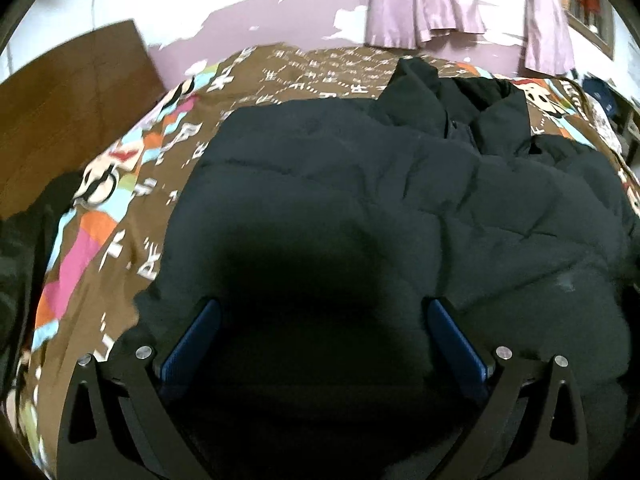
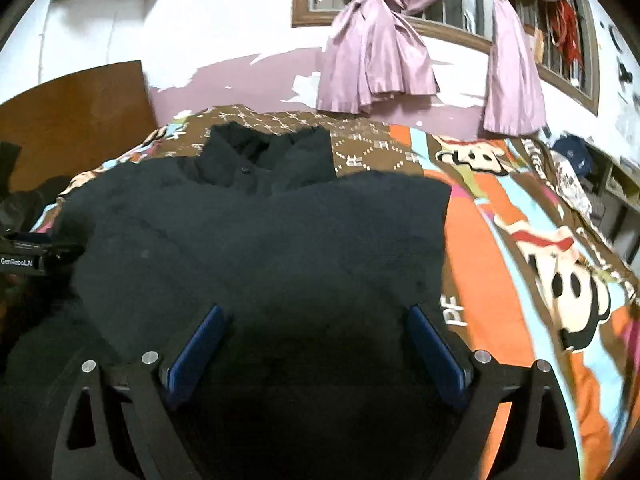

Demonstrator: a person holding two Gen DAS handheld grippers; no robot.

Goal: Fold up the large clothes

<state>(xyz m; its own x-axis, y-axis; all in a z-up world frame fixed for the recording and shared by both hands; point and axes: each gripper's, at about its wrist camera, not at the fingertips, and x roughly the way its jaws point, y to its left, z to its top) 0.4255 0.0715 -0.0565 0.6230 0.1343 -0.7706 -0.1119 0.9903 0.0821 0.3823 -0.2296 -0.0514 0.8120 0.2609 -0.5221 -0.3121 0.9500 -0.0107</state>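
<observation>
A large black padded jacket (image 1: 380, 184) lies spread on the bed, collar toward the far wall. It also shows in the right wrist view (image 2: 260, 236), with its collar (image 2: 272, 156) at the far end. My left gripper (image 1: 322, 316) is open, its blue pads (image 1: 206, 320) wide apart just above the jacket's near part. My right gripper (image 2: 316, 324) is open too, blue pads (image 2: 422, 332) spread over the jacket's near right part. The left gripper's body (image 2: 28, 256) shows at the left edge of the right wrist view.
The bed has a brown, orange and blue cartoon-print cover (image 2: 520, 264) (image 1: 120, 208). A wooden headboard (image 1: 68, 112) stands at the left. Purple curtains (image 2: 372, 68) hang at a barred window on the far wall. Dark clothing (image 1: 20, 240) lies left of the bed. Clutter (image 2: 576, 168) sits at the right.
</observation>
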